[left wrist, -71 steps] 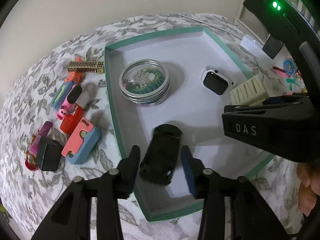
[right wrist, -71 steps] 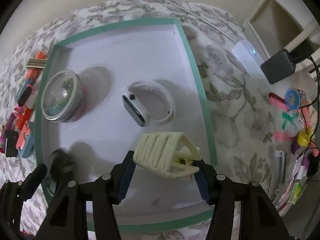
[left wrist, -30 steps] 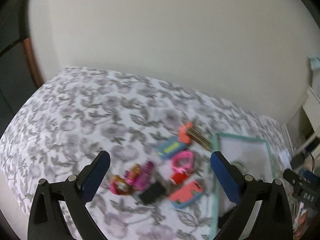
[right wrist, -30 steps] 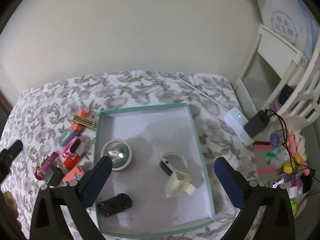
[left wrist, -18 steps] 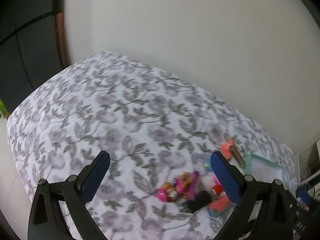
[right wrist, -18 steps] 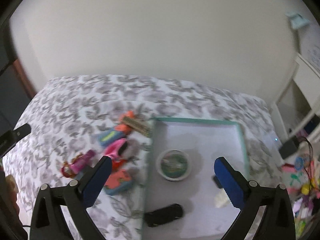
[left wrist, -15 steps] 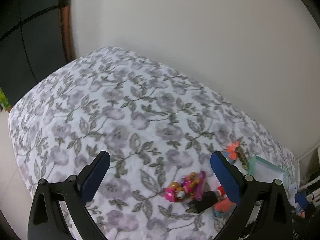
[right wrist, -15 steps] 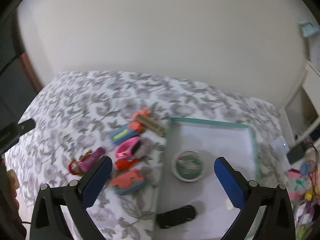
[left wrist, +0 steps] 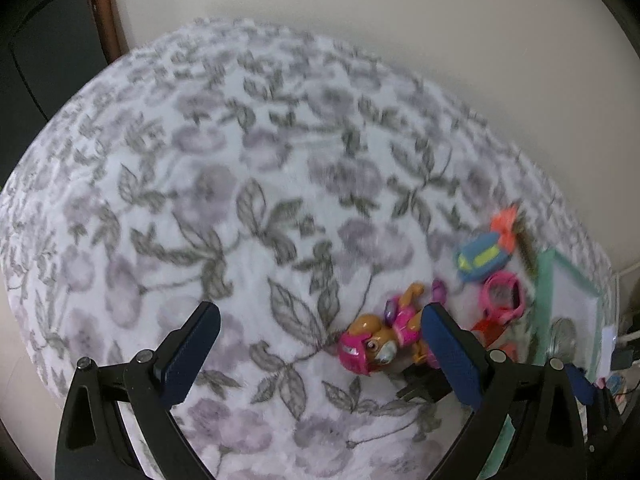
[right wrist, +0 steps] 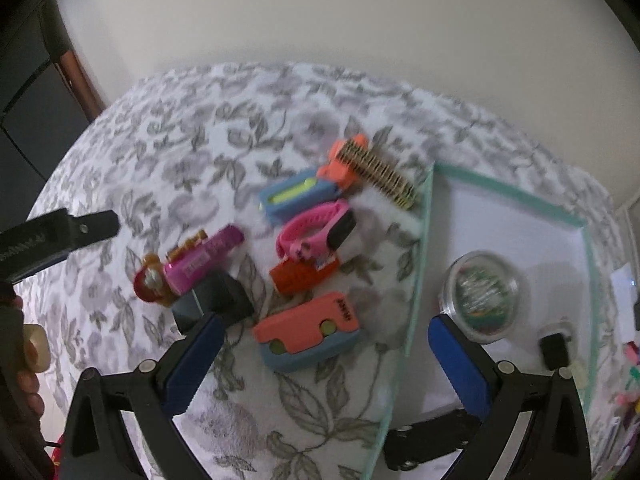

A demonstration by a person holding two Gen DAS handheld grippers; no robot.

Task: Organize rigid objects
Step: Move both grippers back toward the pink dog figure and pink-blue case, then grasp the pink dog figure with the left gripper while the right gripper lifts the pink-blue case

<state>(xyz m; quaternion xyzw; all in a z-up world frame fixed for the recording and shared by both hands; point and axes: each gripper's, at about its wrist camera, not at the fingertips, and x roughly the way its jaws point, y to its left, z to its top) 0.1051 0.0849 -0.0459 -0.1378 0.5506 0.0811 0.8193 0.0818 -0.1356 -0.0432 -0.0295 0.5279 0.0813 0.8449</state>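
Both grippers are open and empty. My left gripper [left wrist: 320, 354] hovers over the floral bedspread, with a pink pup toy figure [left wrist: 384, 340] just inside its right finger. My right gripper [right wrist: 322, 360] hovers over a coral and blue case [right wrist: 306, 330]. Around the case lie a black cube [right wrist: 212, 302], the pink toy [right wrist: 188, 266], a red block [right wrist: 302, 274], a pink watch [right wrist: 318, 230], a blue and yellow toy [right wrist: 298, 196] and an orange comb [right wrist: 370, 168]. The green-rimmed white tray [right wrist: 418, 264] holds a round tin [right wrist: 482, 294], a white watch [right wrist: 556, 350] and a black toy car [right wrist: 432, 438].
The bedspread [left wrist: 224, 184] stretches left of the objects, with a wall behind and a dark door frame [left wrist: 102, 12] at the far left. The left gripper's body [right wrist: 52, 234] shows at the left of the right wrist view. Clutter lies past the tray at the right edge.
Both grippers let go of their objects in the tray, opened wide and rose. They then swung left and have come down closer to the loose items on the bedspread.
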